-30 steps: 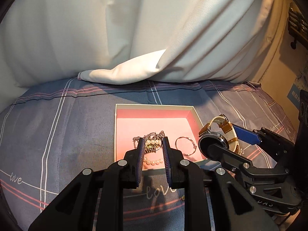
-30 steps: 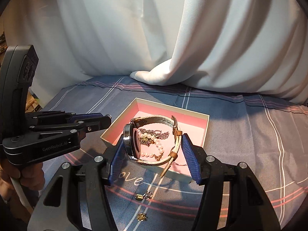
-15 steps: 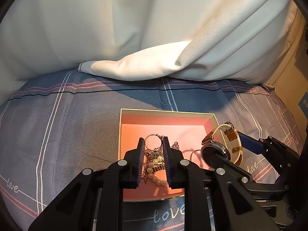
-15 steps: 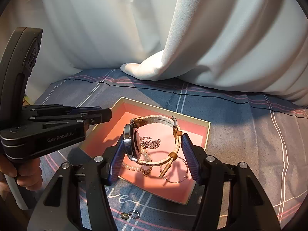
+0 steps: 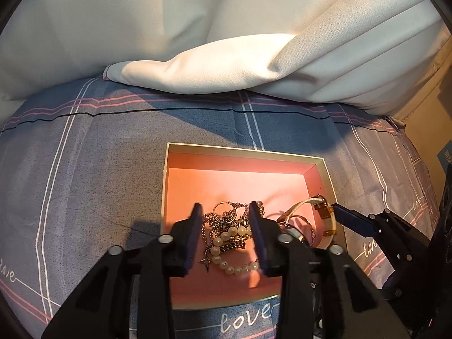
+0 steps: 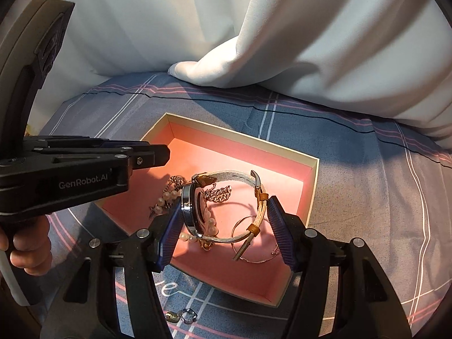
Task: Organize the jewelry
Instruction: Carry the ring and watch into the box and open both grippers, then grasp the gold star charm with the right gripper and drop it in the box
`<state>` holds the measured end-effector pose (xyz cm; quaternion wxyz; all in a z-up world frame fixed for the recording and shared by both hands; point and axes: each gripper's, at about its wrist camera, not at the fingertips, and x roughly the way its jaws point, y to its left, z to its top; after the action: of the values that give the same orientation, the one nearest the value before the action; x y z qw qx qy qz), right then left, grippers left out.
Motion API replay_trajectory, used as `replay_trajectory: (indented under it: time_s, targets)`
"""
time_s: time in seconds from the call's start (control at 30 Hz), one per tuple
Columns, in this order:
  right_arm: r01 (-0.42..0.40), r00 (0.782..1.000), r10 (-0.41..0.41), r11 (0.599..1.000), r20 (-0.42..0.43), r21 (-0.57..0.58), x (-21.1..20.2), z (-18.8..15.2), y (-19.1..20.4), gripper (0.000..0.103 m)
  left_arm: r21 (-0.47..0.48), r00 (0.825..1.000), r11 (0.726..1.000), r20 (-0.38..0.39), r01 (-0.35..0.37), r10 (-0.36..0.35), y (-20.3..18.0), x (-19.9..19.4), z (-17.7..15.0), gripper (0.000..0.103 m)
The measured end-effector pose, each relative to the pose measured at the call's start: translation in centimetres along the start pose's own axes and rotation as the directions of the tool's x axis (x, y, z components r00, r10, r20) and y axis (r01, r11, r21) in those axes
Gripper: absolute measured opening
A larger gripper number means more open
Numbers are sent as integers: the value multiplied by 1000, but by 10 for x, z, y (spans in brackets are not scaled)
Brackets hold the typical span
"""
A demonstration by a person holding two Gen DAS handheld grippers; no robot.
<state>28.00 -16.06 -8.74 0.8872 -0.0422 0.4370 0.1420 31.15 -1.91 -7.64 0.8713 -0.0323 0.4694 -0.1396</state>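
Observation:
A pink-lined open box (image 5: 245, 152) (image 6: 310, 186) lies on the blue-grey bedspread. In it lies a tangle of chain and pearl jewelry (image 5: 228, 231) (image 6: 169, 195) and a thin hoop (image 6: 254, 240). My left gripper (image 5: 226, 226) is open just above the tangle, which lies between its fingers on the box floor. My right gripper (image 6: 224, 220) is shut on a wristwatch with a pale strap (image 6: 197, 206) (image 5: 319, 217), held over the box's right part.
A white curtain (image 5: 226, 42) drapes onto the bed behind the box. Two small loose pieces (image 6: 180, 316) lie on the bedspread in front of the box. The left gripper's body (image 6: 70, 175) reaches in from the left in the right wrist view.
The left gripper has opened and let the chain and pearl jewelry drop into the box. Both grippers have moved forward over the box; the watch is lower inside it.

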Motion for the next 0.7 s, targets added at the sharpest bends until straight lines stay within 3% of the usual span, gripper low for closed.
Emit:
replay_trajectory:
  time_s: [0.03,0.1,0.27,0.4,0.57,0.67,0.7]
  targets:
    - [22,1000,-22,1000,18,-10,-5,-2,1,83,-3,1000,1000,20,-14,14,1,-6,-1,79]
    - [29,999,-28,1000,46,-7,-18,-8,-1,85,-1,996,1000,88,-13,13,4,-25,-6,81]
    - [2,993,-10,998,117,63,-58,-42,-11,89,-4,989,1000,145,15,-15,11,-58,-39,87]
    - [-23,993,13,995,115,92,-77,-86,-8,89,17,994,999,103,44,-46,7,-56,-85,87]
    - [-43,997,37,995,64,93,-76,-136,1,89,170,999,985,17,39,-42,-27,-31,-134,82]
    - [-41,999,39,995,23,93,-67,-149,7,89,264,1000,964,-5,17,-16,-48,-12,-146,74]
    - [-11,1000,10,996,8,88,-63,-150,9,88,284,1000,959,-13,19,-16,-53,-6,-147,65]
